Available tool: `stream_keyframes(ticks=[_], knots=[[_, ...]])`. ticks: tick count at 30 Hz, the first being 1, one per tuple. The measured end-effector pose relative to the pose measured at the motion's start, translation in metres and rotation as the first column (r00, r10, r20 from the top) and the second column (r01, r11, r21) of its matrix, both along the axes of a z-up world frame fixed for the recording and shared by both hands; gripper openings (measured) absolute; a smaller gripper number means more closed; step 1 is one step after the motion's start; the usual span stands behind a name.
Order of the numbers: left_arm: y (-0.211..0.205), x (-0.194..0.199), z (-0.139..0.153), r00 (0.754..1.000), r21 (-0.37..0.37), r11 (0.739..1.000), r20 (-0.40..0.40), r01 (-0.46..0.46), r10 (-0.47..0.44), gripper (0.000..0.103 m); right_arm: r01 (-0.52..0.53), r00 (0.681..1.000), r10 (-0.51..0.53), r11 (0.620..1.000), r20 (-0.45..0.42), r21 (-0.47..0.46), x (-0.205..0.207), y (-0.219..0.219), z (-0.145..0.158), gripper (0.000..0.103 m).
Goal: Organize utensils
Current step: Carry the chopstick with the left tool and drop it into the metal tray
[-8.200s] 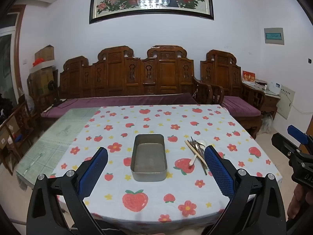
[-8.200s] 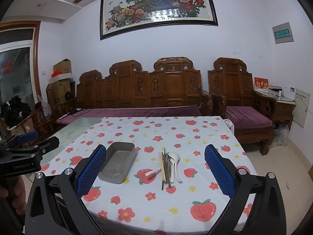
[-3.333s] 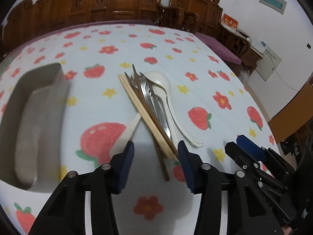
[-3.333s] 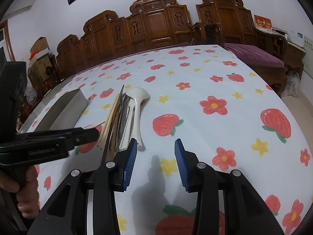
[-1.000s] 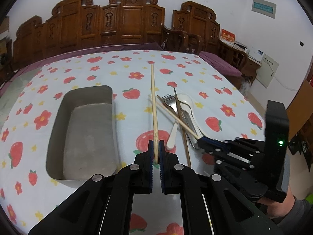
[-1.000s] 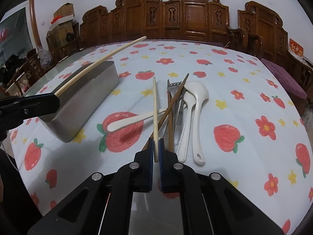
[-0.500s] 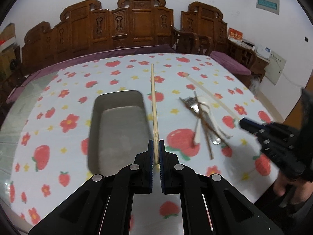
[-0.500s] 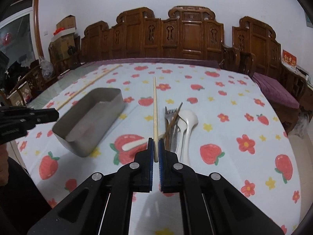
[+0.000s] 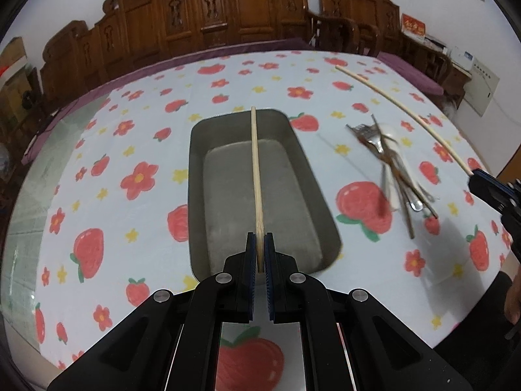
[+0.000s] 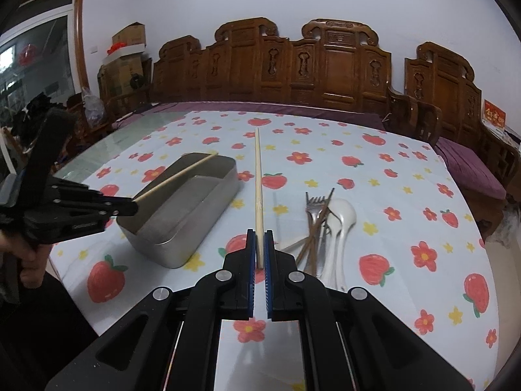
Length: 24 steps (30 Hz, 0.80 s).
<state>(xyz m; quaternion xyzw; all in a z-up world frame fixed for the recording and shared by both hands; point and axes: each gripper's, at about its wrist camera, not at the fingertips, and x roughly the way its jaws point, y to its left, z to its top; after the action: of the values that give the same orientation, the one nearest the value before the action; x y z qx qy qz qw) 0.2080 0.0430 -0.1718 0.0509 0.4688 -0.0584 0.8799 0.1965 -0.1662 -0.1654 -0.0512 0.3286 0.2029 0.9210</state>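
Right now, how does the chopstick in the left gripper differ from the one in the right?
The left gripper's chopstick hangs over the metal tray; the right gripper's chopstick is beside that tray, over the tablecloth. The left chopstick points along the tray; the right one points past its end. Both are pale wood, each pinched at one end by shut jaws.

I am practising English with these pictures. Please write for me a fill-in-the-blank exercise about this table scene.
1. Each pair of tongs, left tongs and right tongs, is shut on one pale ____.
2. The left chopstick is held above the empty metal ____.
3. The fork lies in the pile with the white ____.
4. The tablecloth shows flowers and red ____.

Missing words: chopstick; tray; spoons; strawberries
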Motion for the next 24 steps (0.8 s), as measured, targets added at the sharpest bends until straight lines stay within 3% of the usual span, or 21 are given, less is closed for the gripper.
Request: stream_keyframes(ticks=[16,19,22,24], knots=[[0.028,0.011,-0.003,0.997,-0.091,0.994,0.054,-0.057,0.062,0.006,-0.059,0.998,0.058,0.998,-0.034,-0.024,0.003,0.037,-0.003,0.006],[0.030,0.010,0.000,0.996,-0.105,0.993,0.064,-0.053,0.060,0.019,-0.070,0.997,0.069,0.997,-0.046,-0.028,0.006,0.049,-0.006,0.006],[0.036,0.008,0.004,0.994,-0.118,0.991,0.082,-0.058,0.068,0.022,-0.079,0.995,0.077,0.997,-0.060,-0.027,0.009,0.059,-0.007,0.006],[0.042,0.005,0.008,0.992,-0.125,0.990,0.097,-0.066,0.079,0.033,-0.084,0.994,0.082,0.996,-0.071,-0.025,0.012,0.066,-0.009,0.006]])
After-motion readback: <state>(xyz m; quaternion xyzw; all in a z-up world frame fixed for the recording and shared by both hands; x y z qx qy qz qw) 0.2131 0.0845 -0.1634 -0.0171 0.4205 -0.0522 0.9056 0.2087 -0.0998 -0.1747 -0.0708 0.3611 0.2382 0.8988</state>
